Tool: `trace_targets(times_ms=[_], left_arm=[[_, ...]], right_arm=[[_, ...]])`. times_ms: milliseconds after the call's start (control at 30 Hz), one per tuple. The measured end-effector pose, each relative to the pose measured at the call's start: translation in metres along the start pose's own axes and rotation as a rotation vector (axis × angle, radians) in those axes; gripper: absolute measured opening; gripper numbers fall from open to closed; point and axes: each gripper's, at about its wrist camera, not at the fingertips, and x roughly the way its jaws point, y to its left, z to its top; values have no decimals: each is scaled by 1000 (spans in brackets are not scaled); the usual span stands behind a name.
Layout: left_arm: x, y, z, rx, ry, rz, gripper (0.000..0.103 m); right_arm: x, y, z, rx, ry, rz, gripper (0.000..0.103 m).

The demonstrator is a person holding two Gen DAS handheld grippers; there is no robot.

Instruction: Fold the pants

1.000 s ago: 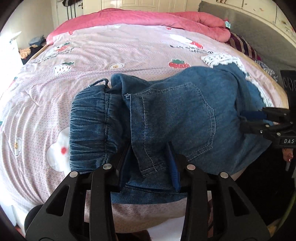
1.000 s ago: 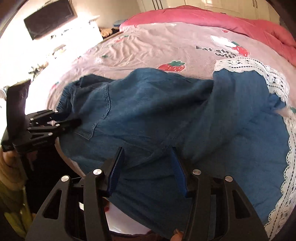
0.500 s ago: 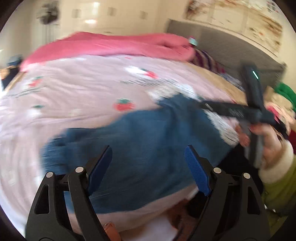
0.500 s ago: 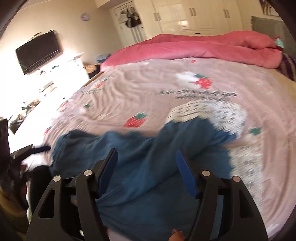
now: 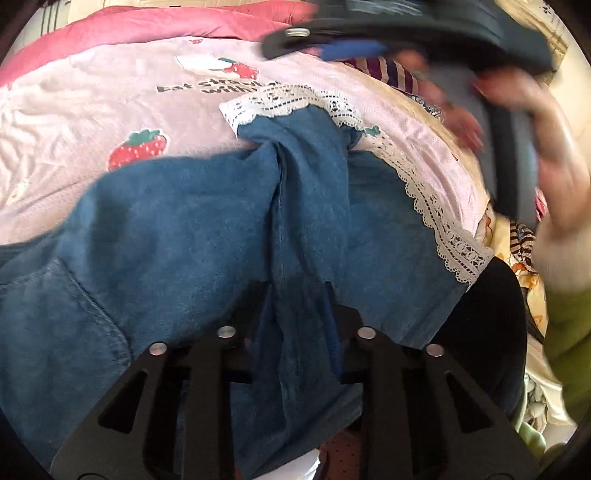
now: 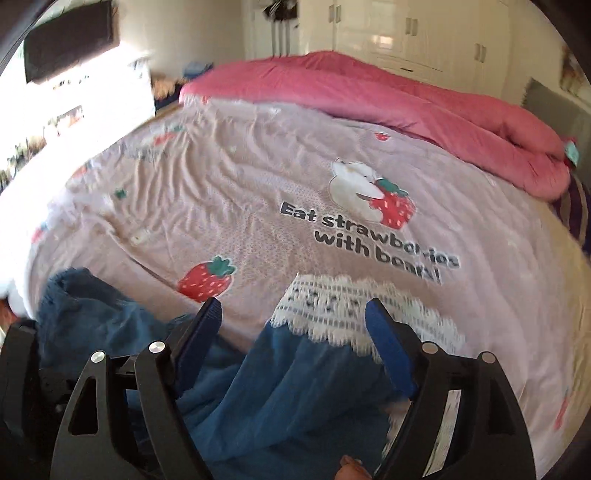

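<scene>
pants (image 5: 177, 229) lie on the bed's near edge, atop the sheet (image 6: 258, 177); quilt (image 6: 406, 107) bunched along the far side.

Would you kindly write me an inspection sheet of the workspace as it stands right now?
Surface: bed sheet, pink, strawberry print, wrinkled.
Job's things: pants, blue denim with white lace hems, lying rumpled near the bed's front edge.
Clutter: pink blanket bunched along the far side.
Grippers: left claw shut on a ridge of the pants; right claw open above the lace hem, holding nothing.
Cables: nothing seen.
Surroundings: white wardrobe, dark screen on the wall.
</scene>
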Motion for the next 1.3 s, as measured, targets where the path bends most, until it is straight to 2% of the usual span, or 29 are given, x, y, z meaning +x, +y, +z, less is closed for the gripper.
trace_targets(times_ms=[33, 133, 233, 267, 300, 333, 367, 433, 600, 667, 767, 800, 900, 1033, 1167, 1233, 1300], left_arm=[[0, 0, -2, 14, -8, 7, 15], [6, -2, 0, 36, -28, 16, 10], [8, -2, -1, 46, -34, 11, 10], [8, -1, 0, 45, -35, 5, 10], [7, 0, -1, 40, -36, -1, 10], [6, 3, -2, 35, -37, -7, 10], [4, 4, -3, 32, -38, -11, 10], [3, 6, -5, 30, -41, -18, 10], [0, 7, -6, 36, -51, -16, 10], [0, 5, -6, 42, -57, -8, 8], [-5, 4, -7, 50, -71, -2, 5], [-7, 4, -7, 51, -73, -2, 5], [-14, 1, -10, 63, -76, -8, 2], [-25, -11, -12, 108, -89, -4, 2], [-30, -17, -18, 129, -97, 7, 2], [-29, -17, -21, 120, -83, 8, 2], [-26, -19, -23, 119, -69, 12, 2]], right_arm=[[17, 6, 12, -48, 39, -30, 79], [58, 17, 28, -126, 154, -41, 79], [99, 22, 34, -180, 298, -79, 79], [109, 23, 34, -194, 341, -98, 72], [118, 22, 34, -206, 377, -111, 60], [125, 21, 32, -214, 419, -95, 21], [126, 19, 31, -209, 432, -79, 16], [108, 11, 31, -193, 374, -61, 10], [33, -31, 23, -9, 152, 43, 9], [-5, -56, 5, 90, 62, 75, 9], [-46, -82, -32, 199, -15, 92, 9], [-53, -85, -38, 218, -28, 97, 9], [-83, -101, -90, 307, -75, 128, 9], [-101, -110, -148, 379, -121, 182, 9], [-97, -111, -192, 422, -108, 229, 18], [-94, -112, -205, 439, -89, 246, 20], [-94, -112, -213, 449, -83, 278, 28]])
